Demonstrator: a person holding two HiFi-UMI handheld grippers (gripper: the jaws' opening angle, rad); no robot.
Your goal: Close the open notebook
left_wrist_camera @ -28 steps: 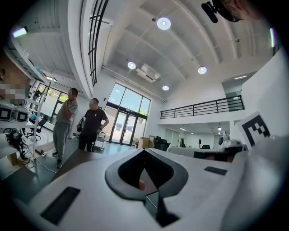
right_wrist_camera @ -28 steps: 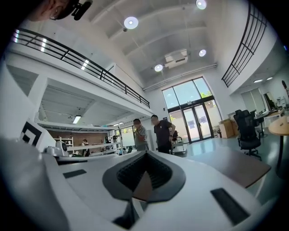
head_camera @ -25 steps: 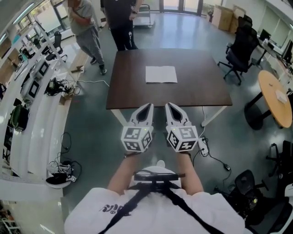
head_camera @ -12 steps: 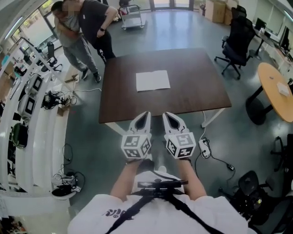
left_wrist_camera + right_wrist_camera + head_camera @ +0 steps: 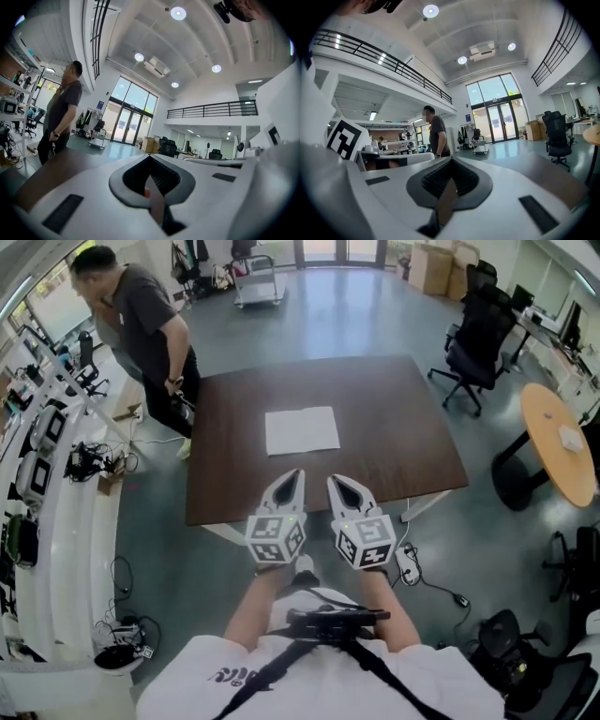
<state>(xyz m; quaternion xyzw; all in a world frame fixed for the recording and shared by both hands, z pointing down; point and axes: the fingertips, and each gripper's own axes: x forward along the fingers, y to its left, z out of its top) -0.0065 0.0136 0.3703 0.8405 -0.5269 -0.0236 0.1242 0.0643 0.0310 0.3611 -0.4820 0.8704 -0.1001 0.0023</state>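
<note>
The open notebook (image 5: pixel 302 430) lies flat with its white pages up near the middle of the dark brown table (image 5: pixel 394 446) in the head view. My left gripper (image 5: pixel 295 474) and right gripper (image 5: pixel 334 480) are held side by side in front of the table's near edge, short of the notebook and pointing level toward it. Both are shut with nothing between their jaws. In the left gripper view the left gripper (image 5: pixel 150 156) shows closed tips with only a strip of tabletop (image 5: pixel 56 168) beyond. The right gripper (image 5: pixel 451 158) looks the same in its own view. The notebook is hidden in both gripper views.
A person (image 5: pixel 141 324) stands at the table's far left corner. Black office chairs (image 5: pixel 478 334) stand at the right rear, with a round wooden table (image 5: pixel 555 442) further right. White shelving with gear (image 5: pixel 47 474) runs along the left. A power strip and cables (image 5: pixel 408 568) lie on the floor.
Both grippers have moved forward, closer to the table's near edge, still shut. The table and notebook now look nearer. The person at the far left has shifted along the table's left side.
</note>
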